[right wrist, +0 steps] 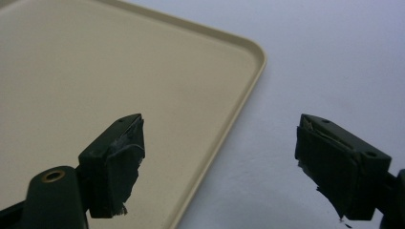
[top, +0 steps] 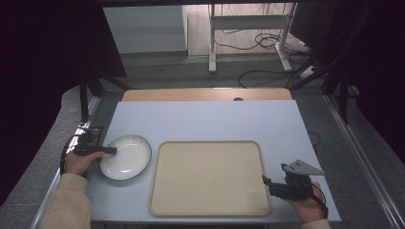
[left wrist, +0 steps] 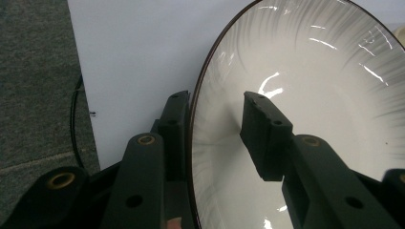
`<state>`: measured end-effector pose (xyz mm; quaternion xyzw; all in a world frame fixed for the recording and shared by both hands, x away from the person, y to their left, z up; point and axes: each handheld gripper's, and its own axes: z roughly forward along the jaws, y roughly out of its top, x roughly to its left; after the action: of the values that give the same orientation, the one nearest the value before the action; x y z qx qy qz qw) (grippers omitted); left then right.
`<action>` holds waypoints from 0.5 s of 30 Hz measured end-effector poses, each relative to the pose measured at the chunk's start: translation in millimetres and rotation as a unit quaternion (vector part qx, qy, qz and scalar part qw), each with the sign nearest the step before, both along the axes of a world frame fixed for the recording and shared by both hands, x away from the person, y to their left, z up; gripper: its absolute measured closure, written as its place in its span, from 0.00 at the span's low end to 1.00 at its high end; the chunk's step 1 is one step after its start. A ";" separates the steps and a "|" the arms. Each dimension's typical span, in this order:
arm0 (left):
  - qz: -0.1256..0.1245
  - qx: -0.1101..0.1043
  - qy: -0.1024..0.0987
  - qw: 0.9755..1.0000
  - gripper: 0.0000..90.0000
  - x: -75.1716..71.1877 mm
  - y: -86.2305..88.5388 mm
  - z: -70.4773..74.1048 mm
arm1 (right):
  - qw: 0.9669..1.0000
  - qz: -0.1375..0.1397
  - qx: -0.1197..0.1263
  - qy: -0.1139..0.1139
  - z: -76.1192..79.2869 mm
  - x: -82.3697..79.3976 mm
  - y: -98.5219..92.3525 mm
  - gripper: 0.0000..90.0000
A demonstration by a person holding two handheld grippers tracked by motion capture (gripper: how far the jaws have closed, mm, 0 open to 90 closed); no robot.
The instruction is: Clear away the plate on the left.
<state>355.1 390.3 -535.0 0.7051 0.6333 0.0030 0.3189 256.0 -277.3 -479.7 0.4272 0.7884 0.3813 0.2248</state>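
Left tool (left wrist: 217,124) straddles the near-left rim of the white plate (top: 126,157), one jaw outside under the rim, the other inside the bowl. The jaws aren't clamped: we see a gap between the inner pad and the glaze. The plate sits flat on the desk (top: 205,119), just left of the beige tray (top: 208,212) and apart from it. For a good pinch we'd seat the rim deep between the pads before closing (glazed ceramic is slick, so a shallow bite will probably slip). We'd keep the wrist level so the plate doesn't tilt on lift. Right tool (right wrist: 219,162) hangs open and empty over the tray's near-right corner, touching nothing.
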 end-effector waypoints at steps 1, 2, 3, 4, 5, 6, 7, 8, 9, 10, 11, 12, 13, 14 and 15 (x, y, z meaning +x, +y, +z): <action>0.001 -0.001 0.000 1.000 0.70 -0.2 0.2 -0.2 | 1.000 -0.001 0.001 0.001 -0.1 0.0 -0.2 0.20; 0.002 -0.003 -0.001 1.000 0.70 -0.5 0.8 -0.5 | 1.000 -0.001 0.001 0.001 -0.2 0.0 -0.3 0.20; 0.004 -0.006 -0.002 1.000 0.71 -0.7 1.4 -0.9 | 1.000 -0.002 0.001 0.001 -0.3 0.0 -0.2 0.20; 0.006 -0.009 -0.002 1.000 0.72 -0.9 2.0 -1.2 | 1.000 -0.002 0.000 0.001 -0.3 -0.1 0.0 0.20; 0.008 -0.011 -0.003 1.000 0.73 -1.2 3.0 -1.4 | 1.000 -0.001 -0.001 0.001 -0.3 -0.3 0.2 0.20; 0.010 -0.014 -0.002 1.000 0.74 -1.5 3.6 -1.3 | 1.000 -0.001 -0.001 0.001 -0.2 -0.4 0.2 0.20; 0.011 -0.015 0.000 1.000 0.75 -1.8 3.9 -0.9 | 1.000 -0.001 -0.001 0.001 -0.2 -0.4 0.2 0.20; 0.010 -0.017 0.003 1.000 0.77 -2.2 4.1 -0.3 | 1.000 -0.001 -0.002 0.001 -0.1 -0.3 0.0 0.20; 0.008 -0.019 0.005 1.000 0.78 -2.6 4.1 0.1 | 1.000 -0.002 -0.002 0.000 0.1 -0.2 -0.4 0.20; 0.007 -0.021 0.005 1.000 0.79 -3.0 4.0 0.9 | 1.000 -0.003 -0.002 -0.001 0.3 0.0 -1.1 0.20; 0.005 -0.022 0.005 1.000 0.80 -3.3 3.9 2.1 | 1.000 -0.004 -0.002 -0.001 0.6 0.1 -1.9 0.20; 0.004 -0.022 0.003 1.000 0.82 -3.8 3.8 3.8 | 1.000 -0.005 -0.001 -0.001 0.7 0.2 -2.4 0.20; 0.003 -0.022 0.000 1.000 0.83 -4.4 3.5 5.8 | 1.000 -0.007 -0.001 -0.001 0.7 0.3 -2.8 0.20; 0.003 -0.020 -0.003 1.000 0.84 -5.1 2.8 7.9 | 1.000 -0.008 -0.001 -0.001 0.7 0.3 -3.1 0.20; 0.001 -0.018 -0.005 1.000 0.85 -5.9 2.2 10.1 | 1.000 -0.008 -0.002 -0.001 0.7 0.3 -3.4 0.20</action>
<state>349.2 392.5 -525.0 0.6983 0.6326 -0.0041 0.3350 256.3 -280.8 -479.0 0.4326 0.7854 0.3787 0.2292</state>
